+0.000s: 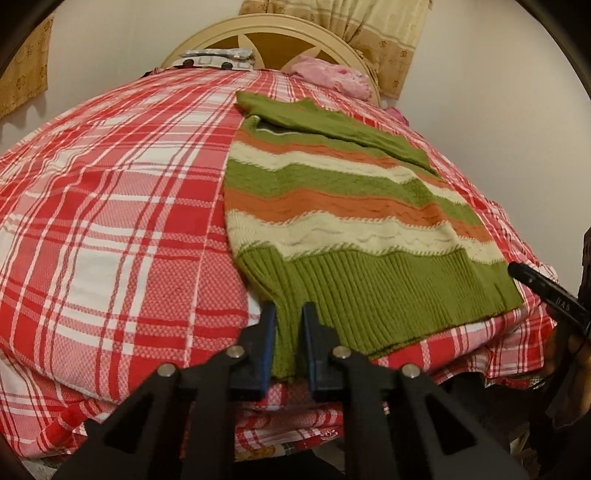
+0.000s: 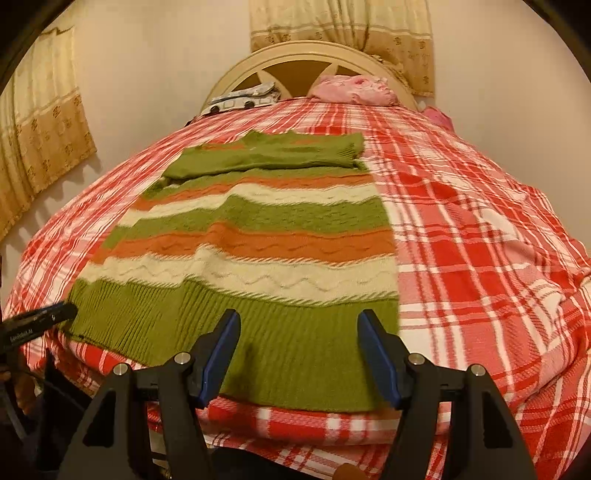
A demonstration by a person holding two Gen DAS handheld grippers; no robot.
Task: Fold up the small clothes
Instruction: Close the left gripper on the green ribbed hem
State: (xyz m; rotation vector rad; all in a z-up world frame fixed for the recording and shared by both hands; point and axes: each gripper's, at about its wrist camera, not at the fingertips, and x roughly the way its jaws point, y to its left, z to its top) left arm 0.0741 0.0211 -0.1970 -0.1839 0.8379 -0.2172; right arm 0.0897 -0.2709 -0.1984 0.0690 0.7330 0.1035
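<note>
Striped sweater (image 1: pixel 343 206) lying flat on the plaid bedspread (image 1: pixel 110 206), sleeves folded across its far end (green ribbed hem nearest). Left gripper (image 1: pixel 289 314) is pinching the hem's near-left corner between its blue pads. Right gripper (image 2: pixel 299 325) is hovering over the hem, tongs apart.

Sweater (image 2: pixel 258 236) green, orange, cream stripes; bedspread (image 2: pixel 480 240) red-white plaid; curtain (image 2: pixel 343 26) beige, floral.

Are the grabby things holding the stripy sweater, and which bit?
The left gripper pinches the sweater at the near-left corner of its green ribbed hem. The right gripper hovers over the hem, jaws wide open, holding nothing.
</note>
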